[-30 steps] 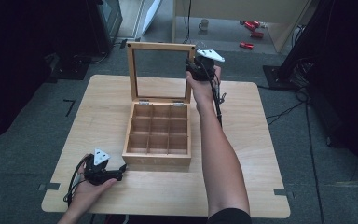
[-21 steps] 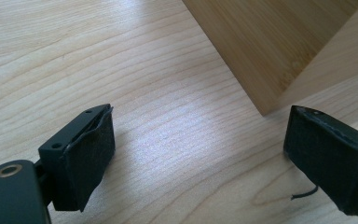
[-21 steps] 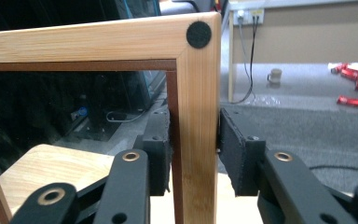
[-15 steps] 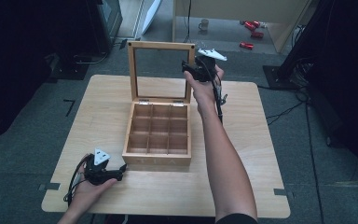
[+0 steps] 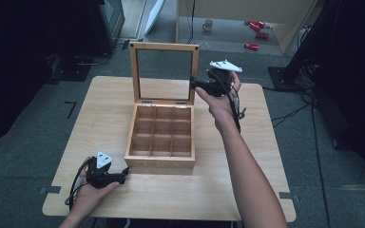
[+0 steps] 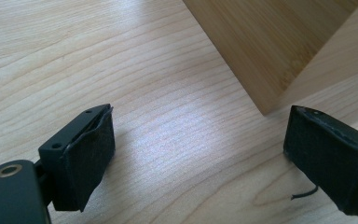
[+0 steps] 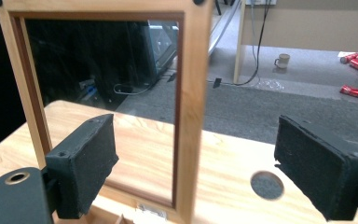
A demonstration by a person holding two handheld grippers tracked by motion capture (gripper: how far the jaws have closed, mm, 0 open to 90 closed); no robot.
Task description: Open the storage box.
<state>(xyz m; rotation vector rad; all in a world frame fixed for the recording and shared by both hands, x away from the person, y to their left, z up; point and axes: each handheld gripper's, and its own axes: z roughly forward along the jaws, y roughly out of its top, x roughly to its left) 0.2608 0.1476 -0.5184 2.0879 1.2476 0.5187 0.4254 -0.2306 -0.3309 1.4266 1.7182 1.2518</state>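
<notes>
**Lid released, standing upright**

At the table's far side, your right gripper (image 5: 196, 84) has just opened — jaws off the lid (image 5: 164, 73), its side rail still between them. Box (image 5: 160, 134) sits mid-table; left gripper (image 5: 123, 176) gapes empty beside its front corner.

Box lid (image 7: 193, 93) top cut off; mug (image 5: 208, 24) too small.

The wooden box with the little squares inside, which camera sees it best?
The high view: the wooden box, its nine compartments and upright glass lid all show. The left gripper view catches one corner; the right gripper view shows mostly the lid frame.
</notes>
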